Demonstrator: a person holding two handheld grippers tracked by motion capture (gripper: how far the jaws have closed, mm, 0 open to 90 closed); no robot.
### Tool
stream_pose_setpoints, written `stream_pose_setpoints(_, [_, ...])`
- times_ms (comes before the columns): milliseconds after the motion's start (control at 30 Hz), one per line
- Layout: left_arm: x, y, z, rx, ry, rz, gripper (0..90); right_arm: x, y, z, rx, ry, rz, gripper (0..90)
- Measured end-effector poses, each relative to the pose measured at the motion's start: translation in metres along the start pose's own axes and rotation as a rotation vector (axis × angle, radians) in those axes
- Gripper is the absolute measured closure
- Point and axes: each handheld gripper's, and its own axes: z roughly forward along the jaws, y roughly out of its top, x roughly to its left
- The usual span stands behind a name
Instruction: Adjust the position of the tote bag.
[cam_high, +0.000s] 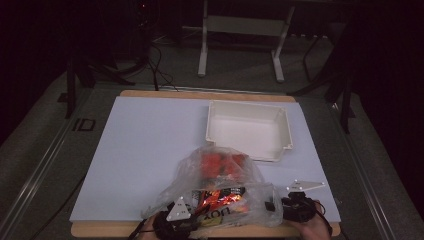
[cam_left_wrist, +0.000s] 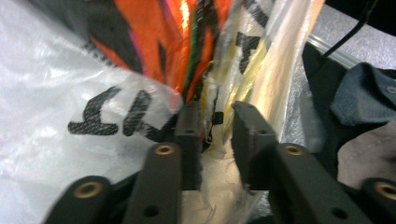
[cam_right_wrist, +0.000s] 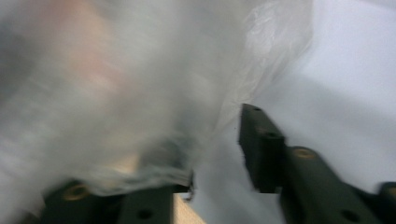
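My left tool (cam_left_wrist: 217, 123) sits parted around a fold of the crinkly clear plastic bag (cam_high: 220, 192) of orange snack packets, my right tool (cam_right_wrist: 219, 154) spread beside it; flimsy, slippery film, best pinched at the bunched edge.

My bench (cam_high: 200, 94) is of wood, and a white sheet (cam_high: 145, 150) covers nearly all of it. Near its far right corner stands a white tray (cam_high: 248, 106), empty. Behind the far edge, on the grey floor (cam_high: 240, 82), I see a pale metal stand (cam_high: 202, 50) and black cables (cam_high: 158, 70).
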Motion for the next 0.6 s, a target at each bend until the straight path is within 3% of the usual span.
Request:
stream_pose_setpoints(133, [0.001, 0.003, -0.009, -0.037, -0.003, -0.002, 63.5, -0.002, 0.000, -0.016, -0.037, 0.013, -0.016, 51.8])
stream_pose_setpoints(300, [0.004, 0.005, -0.015, -0.051, 0.013, 0.001, 63.2, -0.001, 0.002, -0.035, -0.081, 0.052, -0.056, 46.4])
stream_pose_setpoints(500, [0.008, 0.004, -0.016, -0.057, 0.029, -0.017, 63.2, 0.000, 0.001, -0.051, -0.117, 0.086, -0.103, 45.4])
stream_pose_setpoints(600, [0.008, 0.005, -0.017, -0.058, 0.037, -0.011, 63.3, -0.001, 0.000, -0.055, -0.119, 0.077, -0.104, 45.5])
